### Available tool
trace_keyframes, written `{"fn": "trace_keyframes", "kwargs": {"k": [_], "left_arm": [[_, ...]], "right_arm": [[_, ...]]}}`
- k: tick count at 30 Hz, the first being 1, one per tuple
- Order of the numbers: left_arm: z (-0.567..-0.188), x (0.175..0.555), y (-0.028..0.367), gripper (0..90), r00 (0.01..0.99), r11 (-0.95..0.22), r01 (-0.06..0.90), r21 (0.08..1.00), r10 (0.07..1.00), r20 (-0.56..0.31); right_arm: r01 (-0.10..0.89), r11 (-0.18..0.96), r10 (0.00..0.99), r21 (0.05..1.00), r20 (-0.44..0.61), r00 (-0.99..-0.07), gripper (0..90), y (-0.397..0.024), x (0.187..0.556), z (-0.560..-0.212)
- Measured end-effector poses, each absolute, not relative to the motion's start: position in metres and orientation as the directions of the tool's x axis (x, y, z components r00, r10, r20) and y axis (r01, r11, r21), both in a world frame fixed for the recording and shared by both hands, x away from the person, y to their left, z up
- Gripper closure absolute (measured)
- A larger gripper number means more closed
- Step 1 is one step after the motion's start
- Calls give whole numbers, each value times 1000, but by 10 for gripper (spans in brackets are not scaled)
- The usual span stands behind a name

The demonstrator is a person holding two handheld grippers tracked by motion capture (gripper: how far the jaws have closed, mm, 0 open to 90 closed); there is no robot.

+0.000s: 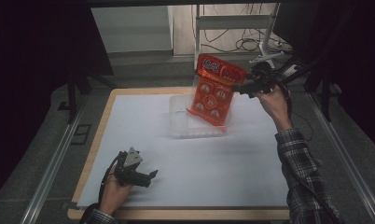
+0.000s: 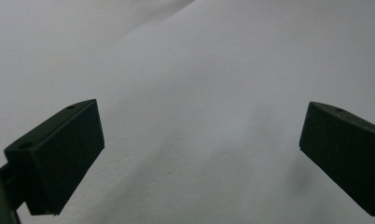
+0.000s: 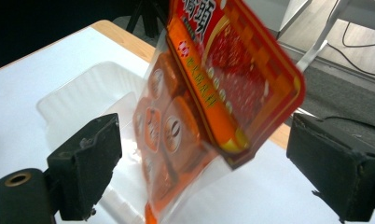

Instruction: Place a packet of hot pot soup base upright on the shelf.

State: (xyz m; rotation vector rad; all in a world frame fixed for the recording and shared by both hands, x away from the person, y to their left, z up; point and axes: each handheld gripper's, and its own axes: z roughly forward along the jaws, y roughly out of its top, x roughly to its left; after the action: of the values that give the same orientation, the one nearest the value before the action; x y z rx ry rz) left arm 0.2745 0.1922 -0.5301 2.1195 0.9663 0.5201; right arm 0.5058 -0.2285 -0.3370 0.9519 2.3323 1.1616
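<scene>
While the snack pack (image 1: 215, 89) stands tilted in the clear tray (image 1: 178, 122), long axis near upright and red header topmost, the right claw (image 1: 239, 87) is open beside its upper edge. Left claw (image 1: 150, 175) open, on bare tabletop (image 1: 232, 163) well apart.

The left gripper (image 1: 153, 174) was black and blocky, with a grey three-cornered plate (image 1: 134, 157) on top and a dark cable (image 1: 108, 170) looping from its rear past the left hand (image 1: 114, 190). Its two pads were matte black wedges, each with small round screw holes along the top edge. The right gripper (image 1: 236, 87) was likewise black, with a dark cable (image 1: 311, 186) trailing along the arm. Its pads looked scuffed. The person wore a dark plaid shirt (image 1: 301, 172) with light checks, both cuffs buttoned close at the wrist.
</scene>
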Motion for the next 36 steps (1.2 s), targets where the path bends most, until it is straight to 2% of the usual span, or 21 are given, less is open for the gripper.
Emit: {"fn": "trace_keyframes", "kwargs": {"k": [16, 36], "left_arm": [[-530, 274, 191, 0, 636, -449, 473, 758, 770, 59], [-530, 274, 190, 0, 637, -452, 472, 757, 768, 62]], "right_arm": [[402, 450, 664, 797, 2, -747, 0, -238, 455, -351], [361, 467, 629, 807, -16, -777, 0, -242, 380, -398]]}}
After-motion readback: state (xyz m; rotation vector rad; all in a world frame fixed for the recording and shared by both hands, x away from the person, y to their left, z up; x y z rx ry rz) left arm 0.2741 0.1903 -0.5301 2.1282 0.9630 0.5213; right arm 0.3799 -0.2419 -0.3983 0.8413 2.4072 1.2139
